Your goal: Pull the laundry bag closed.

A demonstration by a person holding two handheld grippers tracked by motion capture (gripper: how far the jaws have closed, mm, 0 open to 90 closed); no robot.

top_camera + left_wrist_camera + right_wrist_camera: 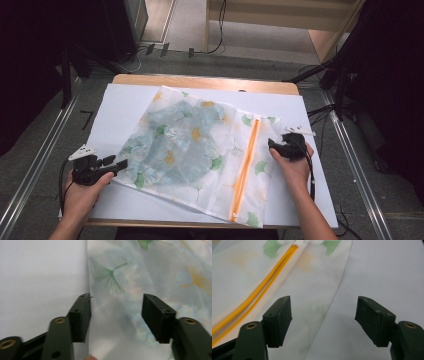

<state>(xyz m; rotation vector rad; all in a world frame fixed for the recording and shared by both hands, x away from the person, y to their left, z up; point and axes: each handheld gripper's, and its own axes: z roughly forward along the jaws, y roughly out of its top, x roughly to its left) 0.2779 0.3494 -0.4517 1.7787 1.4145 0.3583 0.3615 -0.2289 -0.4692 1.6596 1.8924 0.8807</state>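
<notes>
A white mesh bag (200, 150) printed with green and orange leaves lies flat on the table, with a blue-green cloth inside it. Its orange zipper (246, 165) runs along the right part and looks shut. My left gripper (120, 164) stands open at the bag's left edge (88, 290), one jaw over bare table and the other over the fabric (120, 315). My right gripper (274, 145) is open at the bag's right edge (337, 297), just right of the zipper (262, 290). Nothing is held between either pair of jaws.
A white sheet (120, 105) covers the wooden table (200, 80). Bare white surface lies left of the bag and to its right (387, 277). Metal rails (350, 150) flank the table, and cables lie on the grey floor behind.
</notes>
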